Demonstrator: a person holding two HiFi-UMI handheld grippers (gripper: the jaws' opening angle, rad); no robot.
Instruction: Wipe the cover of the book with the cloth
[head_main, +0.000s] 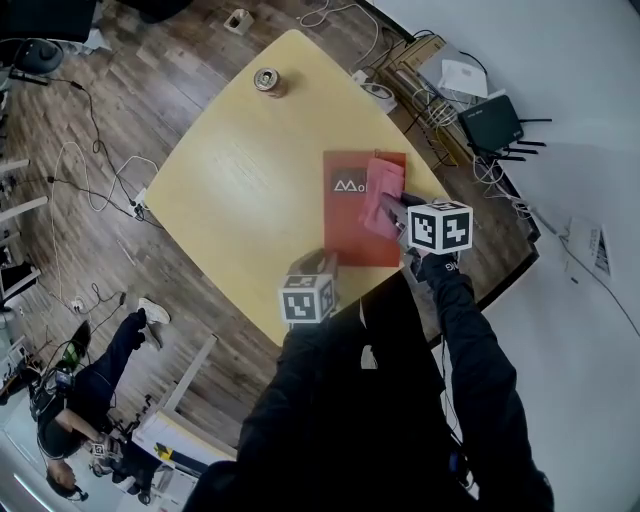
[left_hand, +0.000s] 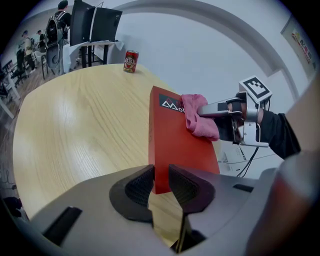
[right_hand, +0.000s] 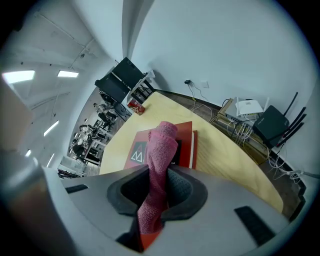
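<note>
A person at a pale wooden table (head_main: 230, 180) works on a red book (head_main: 345, 228) with a hand-held gripper in each hand. The book lies flat, cover up, and a red drinks can (head_main: 267, 81) stands well apart from it at the far edge of the table. The left gripper (left_hand: 161, 176) is pressed together on the book's near edge, its ribbed pads clamping the red cover from both sides and apparently steadying the book. The right gripper (right_hand: 159, 175) pinches a bunched pink cloth (right_hand: 161, 145), whose free end lies on the cover beside the white logo, towards the book's far right corner. The wiping looks to be under way, since the cloth touches the cover. No dust or mark shows on the book, so how much has been cleaned cannot be read from the surface. Judging by where the cloth rests, the broad stretch of cover between it and the left gripper seems left to be passed over. A black router (head_main: 490, 122) and loose cables lie on the floor beyond the book's right side.
</note>
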